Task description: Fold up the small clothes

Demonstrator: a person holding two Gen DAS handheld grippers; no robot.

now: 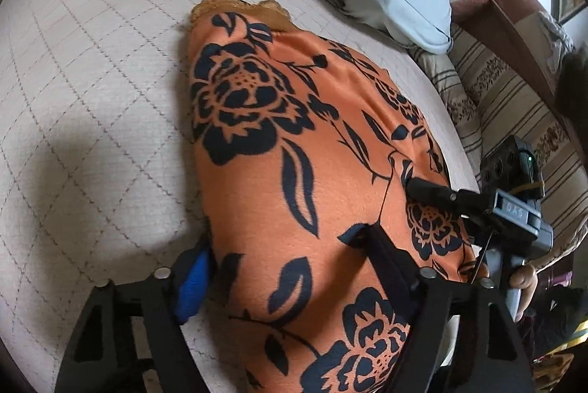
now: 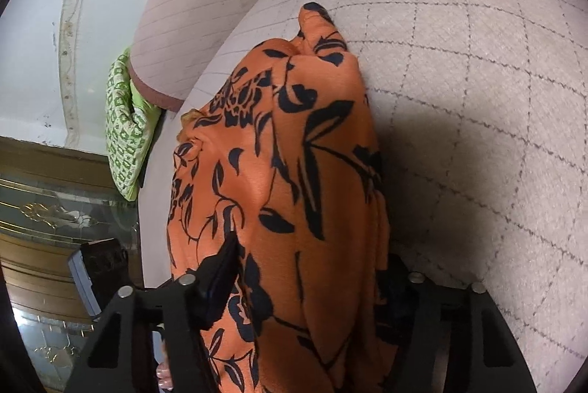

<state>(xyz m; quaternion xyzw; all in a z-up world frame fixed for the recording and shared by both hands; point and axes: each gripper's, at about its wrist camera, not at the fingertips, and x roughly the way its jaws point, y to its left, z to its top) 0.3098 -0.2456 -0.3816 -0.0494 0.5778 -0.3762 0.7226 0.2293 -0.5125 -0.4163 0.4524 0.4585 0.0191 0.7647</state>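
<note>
On the sofa [image 1: 92, 69], orange garment [image 1: 294, 150] lying bunched, straddled by left tool [image 1: 294, 268] and right tool [image 2: 305, 286], apparently clamped on cloth; lift evenly, keep edges aligned, fold across smoothly

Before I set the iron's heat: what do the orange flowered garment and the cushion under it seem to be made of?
Orange flowered garment: looks like a soft knit with a faintly fuzzy, matte face and black printed flowers; a lacy trim at its far end. Fibre unclear. Cushion: beige woven upholstery, matte, stitched in a diamond quilt pattern.
</note>
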